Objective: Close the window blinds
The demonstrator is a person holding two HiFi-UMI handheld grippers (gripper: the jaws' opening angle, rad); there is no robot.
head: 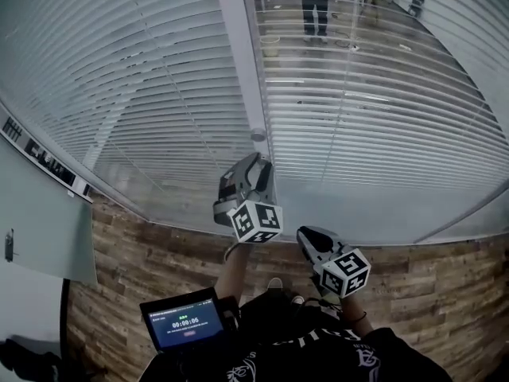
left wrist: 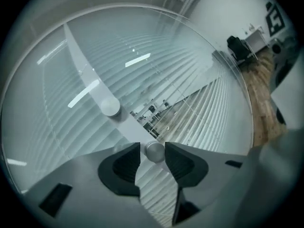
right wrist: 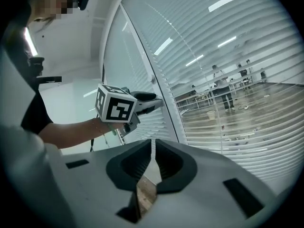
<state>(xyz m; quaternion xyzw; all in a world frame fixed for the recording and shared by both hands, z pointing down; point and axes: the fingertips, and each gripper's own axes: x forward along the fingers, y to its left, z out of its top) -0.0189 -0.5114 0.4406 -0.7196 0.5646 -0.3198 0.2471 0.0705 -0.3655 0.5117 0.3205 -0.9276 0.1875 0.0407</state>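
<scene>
The window blinds hang behind a glass wall: the left pane's slats (head: 143,78) look nearly flat and opaque, while the right pane's slats (head: 374,94) let the room beyond show through. A white upright frame (head: 242,62) between the panes carries a round metal knob (head: 258,134). My left gripper (head: 261,164) is raised to it. In the left gripper view the gripper (left wrist: 152,146) stands open, with the knob (left wrist: 154,152) seen between its fingertips and a second knob (left wrist: 110,106) farther up the frame. My right gripper (head: 307,234) hangs lower right, shut and empty (right wrist: 153,144).
A person (head: 315,2) stands beyond the glass near a bin (head: 271,46). Wooden floor (head: 159,261) runs along the foot of the glass wall. A white panel (head: 40,221) stands at the left. A small screen (head: 184,323) sits at the wearer's front.
</scene>
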